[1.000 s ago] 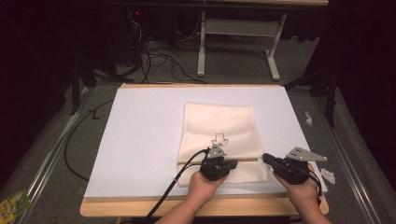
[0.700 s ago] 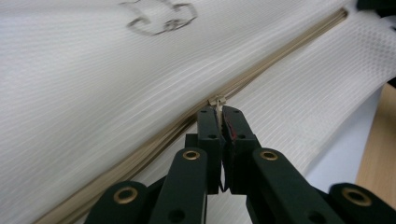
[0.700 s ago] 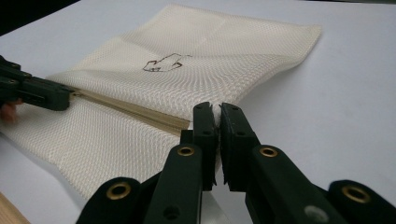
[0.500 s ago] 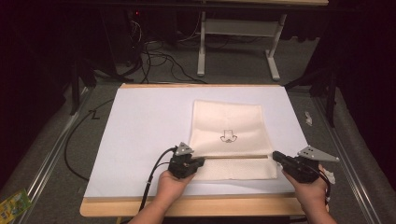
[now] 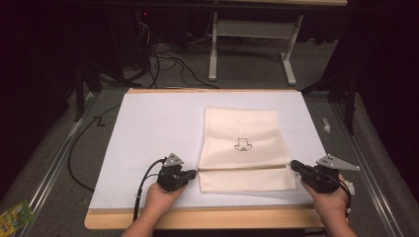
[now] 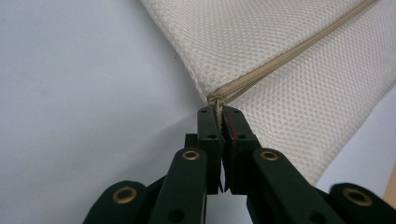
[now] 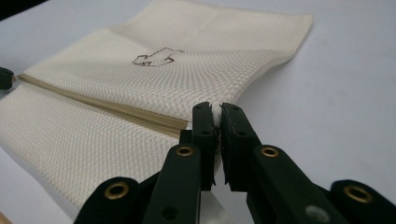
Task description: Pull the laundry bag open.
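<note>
A cream mesh zip bag (image 5: 242, 128) with a small dark drawing lies flat on the white mat (image 5: 148, 128). Its zipper (image 5: 242, 168) runs across near the front edge. My left gripper (image 5: 195, 173) is at the zipper's left end, shut on the small zipper pull (image 6: 217, 106), with its tips (image 6: 220, 114) pinching it. My right gripper (image 5: 293, 164) is at the zipper's right end, shut on the bag's edge (image 7: 215, 119) there. In the right gripper view the bag (image 7: 140, 84) stretches away to the left.
The mat lies on a wooden table whose front edge (image 5: 207, 217) is just before my hands. A black cable (image 5: 143, 185) trails from the left gripper. Small white bits (image 5: 326, 124) lie right of the table, and a green packet (image 5: 12, 217) at the bottom left.
My left gripper has slid left along the zipper from near the bag's middle to its left end. The bag and my right gripper have shifted slightly right.
</note>
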